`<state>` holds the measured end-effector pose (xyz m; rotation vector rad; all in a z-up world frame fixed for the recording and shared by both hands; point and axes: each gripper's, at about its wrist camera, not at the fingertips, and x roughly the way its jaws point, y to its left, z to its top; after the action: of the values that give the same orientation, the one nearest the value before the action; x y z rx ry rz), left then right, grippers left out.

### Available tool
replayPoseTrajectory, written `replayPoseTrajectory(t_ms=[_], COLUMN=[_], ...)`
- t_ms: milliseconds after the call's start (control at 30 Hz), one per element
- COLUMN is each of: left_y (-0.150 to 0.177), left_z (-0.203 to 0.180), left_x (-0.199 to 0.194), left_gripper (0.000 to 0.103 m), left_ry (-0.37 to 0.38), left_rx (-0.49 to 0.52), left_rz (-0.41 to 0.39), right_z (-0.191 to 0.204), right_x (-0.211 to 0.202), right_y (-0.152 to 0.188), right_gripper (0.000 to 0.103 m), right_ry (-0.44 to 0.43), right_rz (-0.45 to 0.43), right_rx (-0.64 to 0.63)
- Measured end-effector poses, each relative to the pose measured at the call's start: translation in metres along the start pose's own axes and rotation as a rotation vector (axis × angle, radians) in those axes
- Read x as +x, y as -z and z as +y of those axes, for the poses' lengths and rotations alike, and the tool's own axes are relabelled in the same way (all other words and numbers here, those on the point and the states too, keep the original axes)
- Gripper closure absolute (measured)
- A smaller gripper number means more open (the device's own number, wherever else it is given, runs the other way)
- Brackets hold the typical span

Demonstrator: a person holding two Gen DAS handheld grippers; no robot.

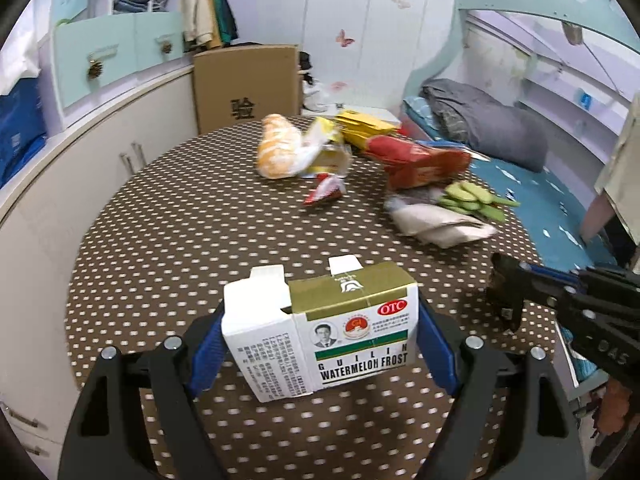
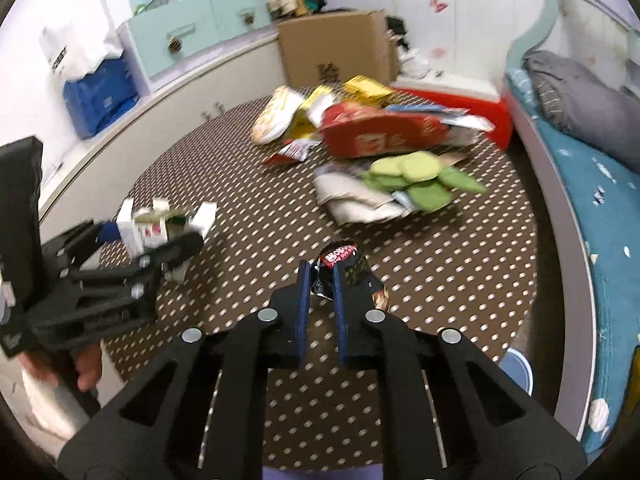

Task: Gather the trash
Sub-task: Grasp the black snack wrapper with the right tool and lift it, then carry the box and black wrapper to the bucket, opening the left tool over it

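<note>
Left hand-held gripper [image 1: 320, 344] clamping white medicine carton [image 1: 320, 336], right hand-held gripper [image 2: 320, 280] pinching dark wrapper [image 2: 344, 268] — seemingly snack packaging

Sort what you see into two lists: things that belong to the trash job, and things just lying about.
Job: medicine box in left gripper; dark wrapper in right gripper; red box; yellow packets; green packet; crumpled paper.

Lying about: cardboard box; grey bedding; blue bag.

Medicine box [image 1: 320, 332], lower centre: "OTC", "GUILIN WATERMELON FROST"
Cardboard box [image 1: 246, 84], upper centre: one Chinese character, "验"
Right gripper [image 1: 505, 300], right edge: "045"
</note>
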<state>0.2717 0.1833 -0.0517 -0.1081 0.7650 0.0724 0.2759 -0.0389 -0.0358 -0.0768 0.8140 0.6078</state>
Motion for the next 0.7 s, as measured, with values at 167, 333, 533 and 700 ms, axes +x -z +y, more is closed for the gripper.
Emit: replayPoseTrajectory(t_ms=[167,333,533,700], left_y=[0.003,0.004,0.002,0.0], left_z=[-0.009,-0.003,-0.002,-0.012], left_x=[0.008,0.012,0.012,0.011], left_gripper=[0.022,0.022,0.022,0.022], left_ry=[0.009,-0.005,-0.013,0.001], left_rx=[0.004,-0.003,-0.006,0.015], left_rz=[0.026,0.04,0.044,0.037], right_z=[-0.008,-0.016,-0.014,-0.017], right_x=[0.033,0.059,0.065,0.043], right_y=[0.003,0.002,-0.005,0.004], right_gripper=[0.04,0.054,0.07,0.07], right_ry=[0.104,0.074,0.041,0.049], right_rz=[0.04,0.069,0.087,0.07], right_rx=[-0.022,0.015,-0.012,0.024])
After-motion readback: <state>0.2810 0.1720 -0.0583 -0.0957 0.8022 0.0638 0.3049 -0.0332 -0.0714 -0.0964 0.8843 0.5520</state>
